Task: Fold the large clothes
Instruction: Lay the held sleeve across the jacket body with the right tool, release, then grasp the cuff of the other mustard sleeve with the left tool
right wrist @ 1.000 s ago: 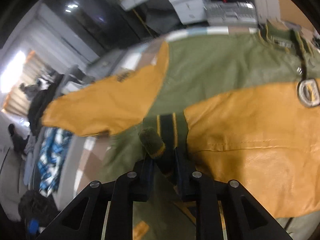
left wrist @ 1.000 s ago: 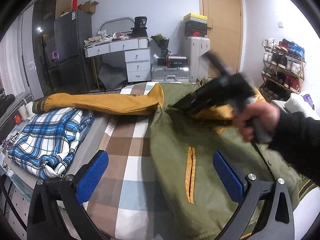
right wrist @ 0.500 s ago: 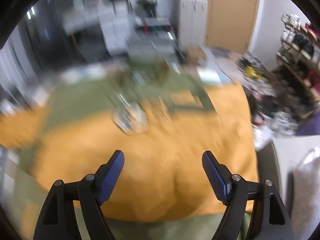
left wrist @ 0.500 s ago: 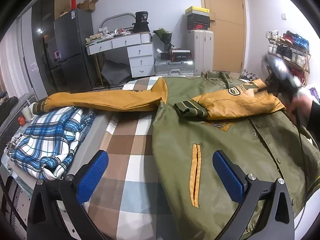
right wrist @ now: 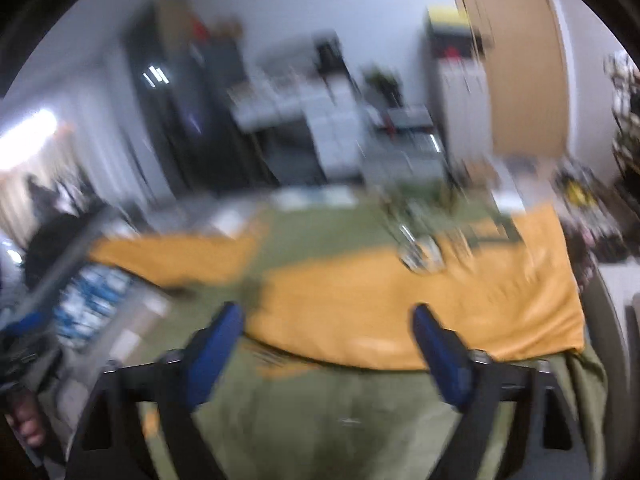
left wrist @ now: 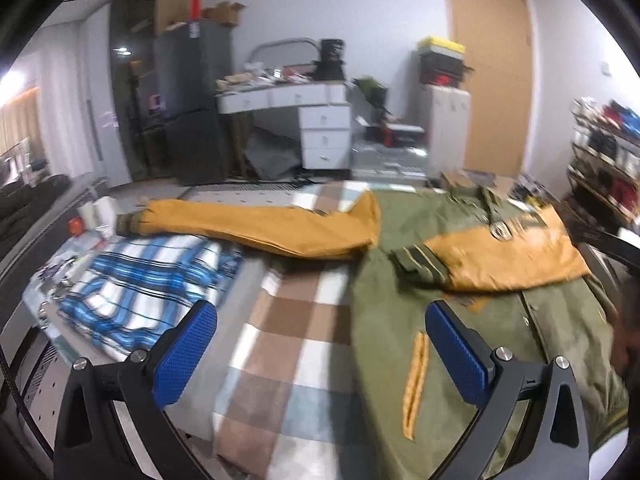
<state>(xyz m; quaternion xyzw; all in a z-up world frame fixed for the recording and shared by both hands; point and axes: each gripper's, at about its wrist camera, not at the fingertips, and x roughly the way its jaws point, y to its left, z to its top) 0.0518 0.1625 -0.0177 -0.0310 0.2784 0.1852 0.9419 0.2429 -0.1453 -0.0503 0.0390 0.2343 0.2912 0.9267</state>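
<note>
With both grippers gaping wide and gripping nothing, the jacket (left wrist: 420, 312) is lying flat along the bed's (left wrist: 288, 344) right edge, its unfolded sleeve (left wrist: 260, 226) stretching leftward toward the far-left corner, nearer the left gripper (left wrist: 320, 350) than the right gripper (right wrist: 324, 344).

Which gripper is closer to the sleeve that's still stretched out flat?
Left. The left gripper hangs open just short of the outstretched sleeve, which lies ahead over the checked cover. The right gripper, also open, sits over the folded sleeve, with the outstretched one off to its left.
</note>
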